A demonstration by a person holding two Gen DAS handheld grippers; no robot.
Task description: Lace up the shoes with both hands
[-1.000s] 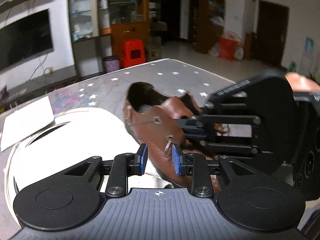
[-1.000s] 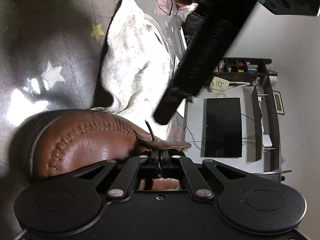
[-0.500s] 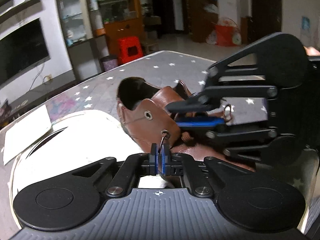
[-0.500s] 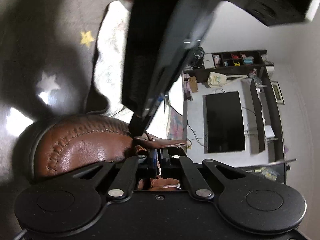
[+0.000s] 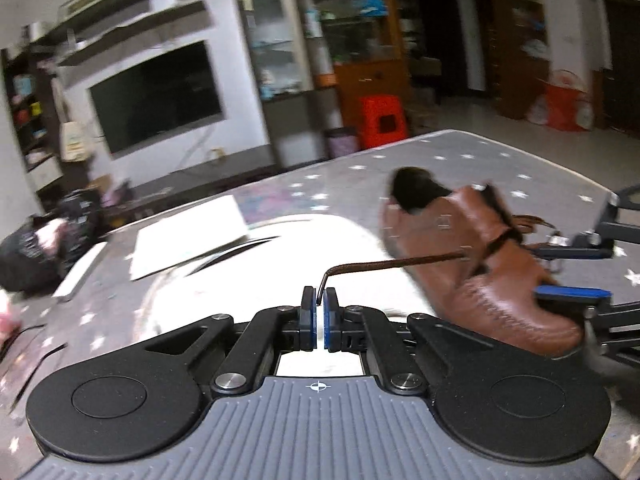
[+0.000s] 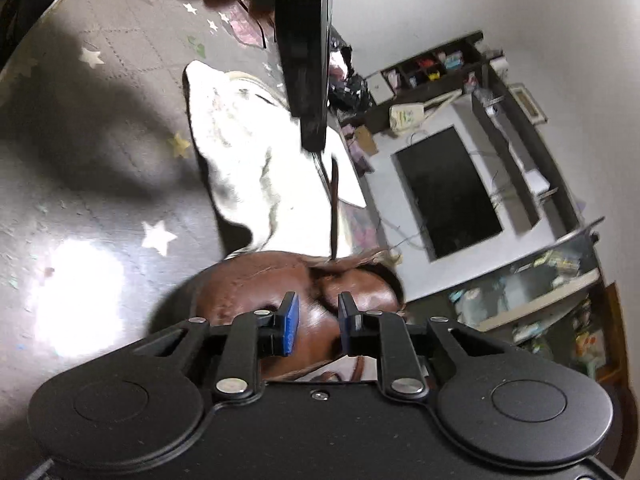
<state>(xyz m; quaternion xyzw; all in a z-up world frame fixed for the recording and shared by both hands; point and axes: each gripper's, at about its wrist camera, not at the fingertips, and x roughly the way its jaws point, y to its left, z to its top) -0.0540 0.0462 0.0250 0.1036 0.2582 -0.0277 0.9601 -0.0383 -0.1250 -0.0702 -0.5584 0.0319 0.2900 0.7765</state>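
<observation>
My left gripper (image 5: 319, 307) is pinched tight on the shoelace (image 5: 394, 261) tip. My right gripper (image 6: 318, 322) is opening, pads apart, nothing pressed between them, angled slightly downward.

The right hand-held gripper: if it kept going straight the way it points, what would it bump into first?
Most likely the brown shoe, right ahead of the right hand-held gripper, whose opening jaws grip nothing. Depth is hard to judge.

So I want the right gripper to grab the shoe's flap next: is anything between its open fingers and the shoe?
Nothing visible. The right gripper, jaws opening, hangs over the brown shoe; the lace runs away to the left gripper.
</observation>
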